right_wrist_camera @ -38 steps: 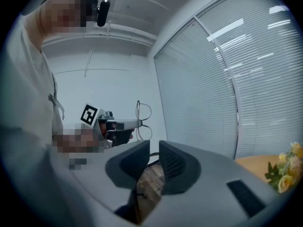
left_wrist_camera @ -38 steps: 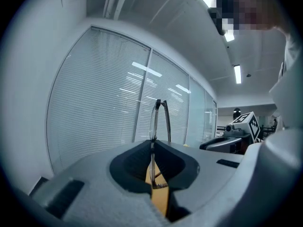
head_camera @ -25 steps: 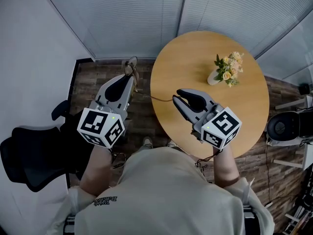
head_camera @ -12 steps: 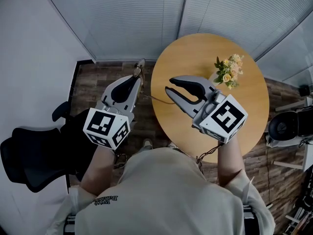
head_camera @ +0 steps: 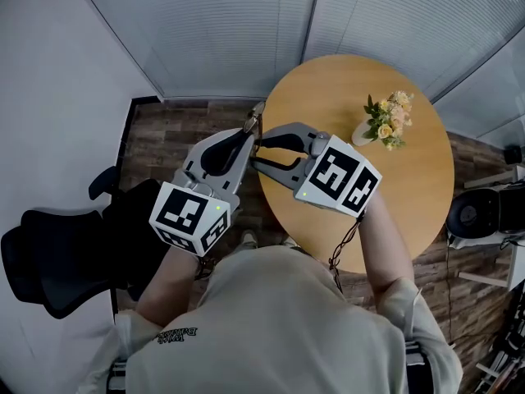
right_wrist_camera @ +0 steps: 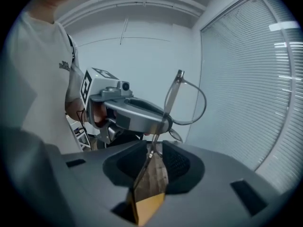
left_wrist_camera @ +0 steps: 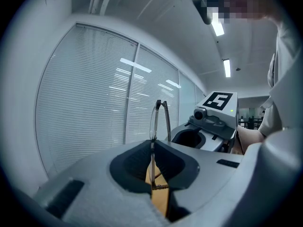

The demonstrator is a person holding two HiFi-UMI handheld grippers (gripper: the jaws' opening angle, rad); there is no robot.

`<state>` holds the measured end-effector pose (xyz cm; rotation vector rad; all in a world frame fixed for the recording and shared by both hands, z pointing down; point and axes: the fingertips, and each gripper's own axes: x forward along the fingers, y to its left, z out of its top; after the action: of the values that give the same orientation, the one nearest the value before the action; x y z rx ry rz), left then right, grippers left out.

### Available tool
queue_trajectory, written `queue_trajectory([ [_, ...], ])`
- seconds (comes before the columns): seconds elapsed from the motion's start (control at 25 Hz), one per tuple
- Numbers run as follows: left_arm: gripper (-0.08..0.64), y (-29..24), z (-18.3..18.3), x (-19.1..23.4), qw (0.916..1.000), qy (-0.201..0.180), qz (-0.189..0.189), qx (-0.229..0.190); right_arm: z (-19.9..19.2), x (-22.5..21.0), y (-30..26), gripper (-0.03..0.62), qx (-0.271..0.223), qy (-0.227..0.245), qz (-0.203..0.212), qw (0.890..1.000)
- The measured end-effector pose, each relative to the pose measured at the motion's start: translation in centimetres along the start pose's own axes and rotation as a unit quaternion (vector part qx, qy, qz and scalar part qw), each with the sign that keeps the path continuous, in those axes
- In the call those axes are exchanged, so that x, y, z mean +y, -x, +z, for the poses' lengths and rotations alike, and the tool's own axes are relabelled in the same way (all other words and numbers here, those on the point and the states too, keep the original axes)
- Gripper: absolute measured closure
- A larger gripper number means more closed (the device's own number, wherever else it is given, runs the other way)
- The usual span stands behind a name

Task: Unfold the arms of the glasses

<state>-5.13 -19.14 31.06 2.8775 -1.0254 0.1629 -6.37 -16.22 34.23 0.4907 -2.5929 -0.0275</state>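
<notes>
A thin wire-framed pair of glasses (head_camera: 256,120) is held up off the left edge of the round wooden table (head_camera: 394,195). My left gripper (head_camera: 246,138) is shut on the frame, and the lens rim (left_wrist_camera: 154,122) stands upright out of its jaws. My right gripper (head_camera: 257,153) faces it from the right, tips almost touching the left one. Its fingers stand a little apart, and one thin arm of the glasses (right_wrist_camera: 158,136) runs down between them. The lens (right_wrist_camera: 191,103) shows above, with the left gripper (right_wrist_camera: 137,112) behind it.
A small white vase of flowers (head_camera: 384,121) stands on the far part of the table. A black office chair (head_camera: 57,261) is at my left and another seat (head_camera: 476,212) at the right edge. White blinds cover the windows ahead; wood floor lies below.
My right gripper has swung left across the table edge to the glasses and now has an arm between its fingers. The left gripper has risen slightly toward the right with the glasses.
</notes>
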Motion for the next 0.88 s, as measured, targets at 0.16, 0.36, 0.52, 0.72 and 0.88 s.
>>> queue_trajectory([
  [0.16, 0.522, 0.0, 0.0, 0.0, 1.0000, 0.000, -0.003, 0.003, -0.9, 0.0, -1.0, 0.486, 0.030, 0.001, 0.004, 1.000],
  [0.36, 0.522, -0.1, -0.4, 0.1, 1.0000, 0.000, -0.004, 0.005, -1.7, -0.3, -1.6, 0.499, 0.041, -0.015, 0.000, 0.999],
  [0.52, 0.522, -0.2, -0.8, 0.2, 0.9999, 0.005, -0.005, 0.009, -2.0, -0.5, -1.7, 0.529, 0.036, -0.029, 0.003, 0.999],
  [0.72, 0.522, -0.3, -1.2, 0.3, 0.9999, 0.003, -0.002, 0.014, -2.6, -0.4, -1.4, 0.535, 0.037, -0.034, 0.000, 0.999],
  [0.88, 0.522, -0.5, -1.7, 1.4, 0.9997, 0.006, 0.010, 0.019, -3.3, -1.1, -0.3, 0.538, 0.041, -0.033, -0.013, 0.999],
])
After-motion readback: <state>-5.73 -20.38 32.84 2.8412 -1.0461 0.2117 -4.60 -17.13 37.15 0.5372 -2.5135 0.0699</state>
